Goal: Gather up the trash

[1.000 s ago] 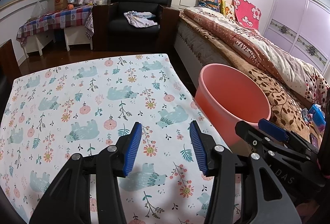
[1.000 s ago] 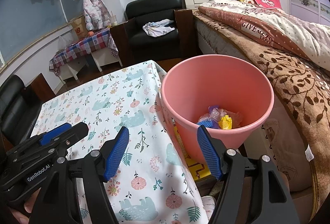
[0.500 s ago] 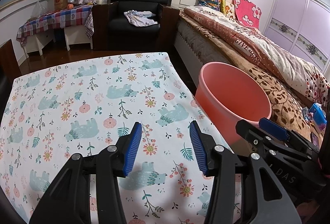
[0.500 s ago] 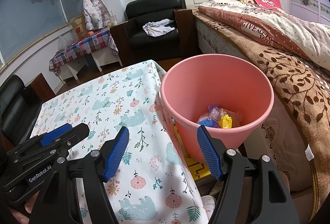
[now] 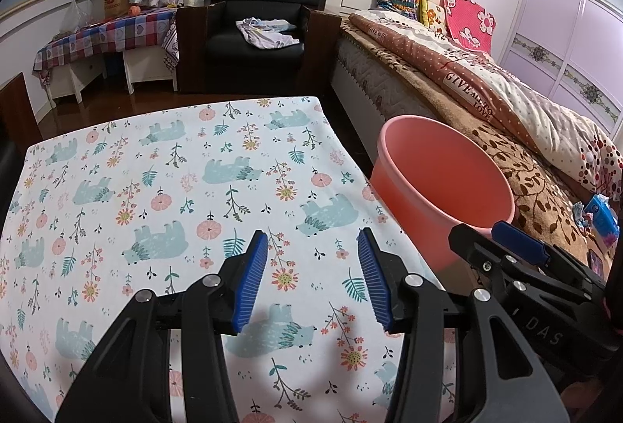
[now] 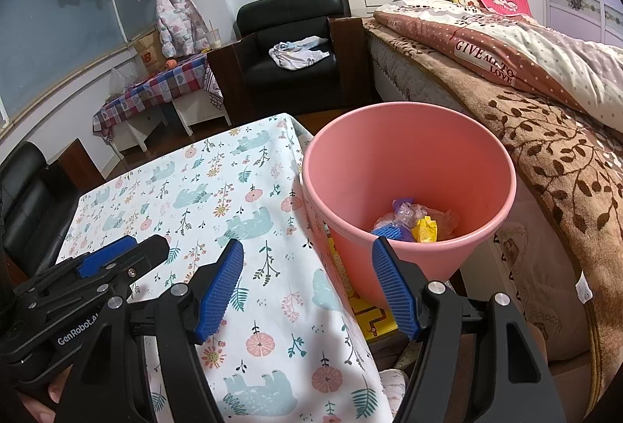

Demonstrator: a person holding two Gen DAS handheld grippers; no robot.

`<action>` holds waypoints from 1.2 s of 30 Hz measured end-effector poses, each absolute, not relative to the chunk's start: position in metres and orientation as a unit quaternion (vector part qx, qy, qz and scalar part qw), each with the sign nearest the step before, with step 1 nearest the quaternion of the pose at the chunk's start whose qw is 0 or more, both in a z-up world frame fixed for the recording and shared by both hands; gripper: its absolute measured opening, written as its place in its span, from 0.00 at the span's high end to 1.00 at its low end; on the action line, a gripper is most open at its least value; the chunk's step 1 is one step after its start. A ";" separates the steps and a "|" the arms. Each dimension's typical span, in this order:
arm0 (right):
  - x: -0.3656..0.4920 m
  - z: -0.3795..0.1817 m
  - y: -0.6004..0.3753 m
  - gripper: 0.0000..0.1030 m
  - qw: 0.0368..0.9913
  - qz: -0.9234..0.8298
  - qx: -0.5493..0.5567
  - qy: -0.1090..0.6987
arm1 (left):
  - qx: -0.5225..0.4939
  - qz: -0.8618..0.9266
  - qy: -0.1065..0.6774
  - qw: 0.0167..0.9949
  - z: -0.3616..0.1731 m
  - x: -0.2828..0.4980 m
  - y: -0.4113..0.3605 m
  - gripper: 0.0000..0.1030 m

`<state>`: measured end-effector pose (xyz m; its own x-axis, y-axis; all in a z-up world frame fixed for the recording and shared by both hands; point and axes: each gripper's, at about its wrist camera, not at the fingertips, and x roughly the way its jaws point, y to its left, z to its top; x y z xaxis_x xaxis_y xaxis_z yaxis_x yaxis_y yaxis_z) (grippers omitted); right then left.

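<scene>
Hovering side by side above the counter (image 5: 163, 166), both tools point down at its bear-and-flower cloth with nothing in them. The left gripper (image 5: 313, 281) has its jaws spread wide and empty; the right gripper (image 6: 311, 288) likewise stands wide apart, gripping nothing. The pink bin (image 6: 409, 150) stands just beside the counter's edge, between it and the bed (image 6: 545, 119), and the trash (image 6: 412, 222), crumpled purple, yellow and clear wrappers, lies at its bottom. No litter shows on the cloth, so the collecting looks about finished. To do this step well, sweep both views over the counter and the bed's near edge for any missed scrap, keeping the jaws wide until something sits squarely between the pads.
</scene>
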<state>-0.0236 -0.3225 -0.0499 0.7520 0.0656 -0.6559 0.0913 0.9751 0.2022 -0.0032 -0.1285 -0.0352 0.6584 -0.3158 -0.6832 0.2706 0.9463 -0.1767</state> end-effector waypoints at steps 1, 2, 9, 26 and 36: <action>-0.024 -0.050 -0.322 0.34 0.929 -0.007 0.112 0.352 | -0.030 -0.161 0.381 0.910 -0.035 -0.003 -0.129 0.52; -0.024 -0.050 -0.323 0.34 0.929 -0.007 0.112 0.352 | -0.030 -0.160 0.381 0.910 -0.035 -0.003 -0.129 0.52; -0.024 -0.050 -0.323 0.34 0.929 -0.007 0.112 0.352 | -0.012 -0.134 0.366 0.921 -0.033 -0.006 -0.130 0.52; -0.024 -0.050 -0.323 0.34 0.930 -0.007 0.111 0.350 | 0.001 -0.124 0.352 0.928 -0.025 -0.008 -0.132 0.52; -0.024 -0.049 -0.323 0.34 0.930 -0.007 0.112 0.350 | 0.004 -0.125 0.352 0.927 -0.025 -0.010 -0.134 0.52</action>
